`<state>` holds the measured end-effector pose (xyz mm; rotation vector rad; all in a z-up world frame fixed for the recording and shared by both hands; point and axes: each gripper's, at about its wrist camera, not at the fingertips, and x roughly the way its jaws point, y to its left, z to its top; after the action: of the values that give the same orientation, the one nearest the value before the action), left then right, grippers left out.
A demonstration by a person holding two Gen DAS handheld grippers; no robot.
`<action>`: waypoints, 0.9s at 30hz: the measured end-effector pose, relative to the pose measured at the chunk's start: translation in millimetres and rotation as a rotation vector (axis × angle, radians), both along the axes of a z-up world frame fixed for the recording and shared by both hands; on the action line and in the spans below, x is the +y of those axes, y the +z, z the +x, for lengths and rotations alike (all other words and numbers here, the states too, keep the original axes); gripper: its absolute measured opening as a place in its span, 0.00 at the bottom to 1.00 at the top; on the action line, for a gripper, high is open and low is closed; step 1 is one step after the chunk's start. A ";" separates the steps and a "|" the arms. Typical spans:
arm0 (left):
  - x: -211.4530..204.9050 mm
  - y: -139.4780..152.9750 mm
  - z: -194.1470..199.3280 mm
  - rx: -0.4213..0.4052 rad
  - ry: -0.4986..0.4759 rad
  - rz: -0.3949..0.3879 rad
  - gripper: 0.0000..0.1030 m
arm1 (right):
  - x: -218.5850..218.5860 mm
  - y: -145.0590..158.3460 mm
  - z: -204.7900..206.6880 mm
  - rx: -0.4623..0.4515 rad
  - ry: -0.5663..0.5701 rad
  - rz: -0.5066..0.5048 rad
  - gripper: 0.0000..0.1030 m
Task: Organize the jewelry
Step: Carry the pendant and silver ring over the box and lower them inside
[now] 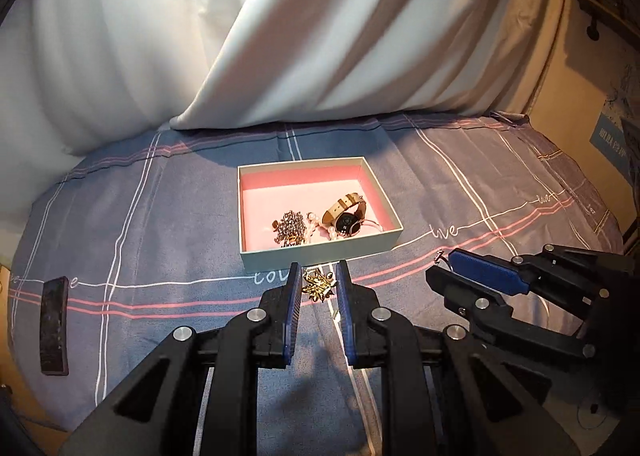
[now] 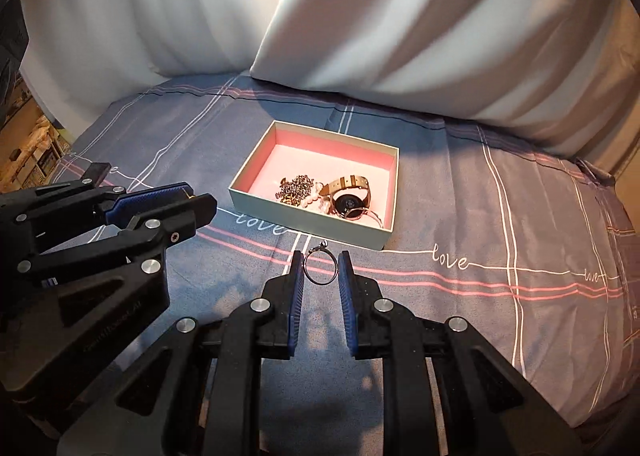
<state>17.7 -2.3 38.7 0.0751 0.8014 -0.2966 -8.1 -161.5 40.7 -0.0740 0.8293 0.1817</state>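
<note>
An open box (image 1: 256, 216) with a pink lining sits on the bed; it holds a watch (image 1: 347, 216), a dark bead bracelet (image 1: 290, 228) and pale pearls (image 1: 320, 230). The box also shows in the right wrist view (image 2: 384, 192). My left gripper (image 1: 319, 286) is open around a gold leaf brooch (image 1: 319, 285) lying just in front of the box. My right gripper (image 2: 320, 268) is open around a thin silver ring (image 2: 319, 266) on the sheet; its jaws stand apart from the ring. The right gripper shows at the right of the left wrist view (image 1: 448, 270).
A grey-blue checked sheet (image 1: 160, 256) covers the bed. White pillows (image 1: 280, 36) rise behind the box. A dark flat remote-like bar (image 1: 54, 326) lies at the far left. A cardboard box (image 1: 608, 128) stands off the right edge.
</note>
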 end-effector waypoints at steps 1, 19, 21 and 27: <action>0.0 9.1 -2.0 -0.012 -0.003 -0.013 0.17 | 1.1 8.2 -2.6 -0.019 0.003 -0.001 0.18; 2.0 36.7 14.5 -0.071 0.021 -0.045 0.17 | 4.4 39.1 23.1 -0.096 0.011 -0.030 0.18; 1.0 38.2 24.7 -0.082 0.033 -0.043 0.17 | 2.3 40.0 38.0 -0.100 0.003 -0.031 0.18; 2.4 35.9 66.1 -0.072 0.060 -0.055 0.17 | -2.5 31.1 87.8 -0.079 -0.019 -0.026 0.18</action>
<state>83.7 0.1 74.6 0.0103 0.7225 -0.2571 79.7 -164.0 71.8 -0.0966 0.7533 0.1489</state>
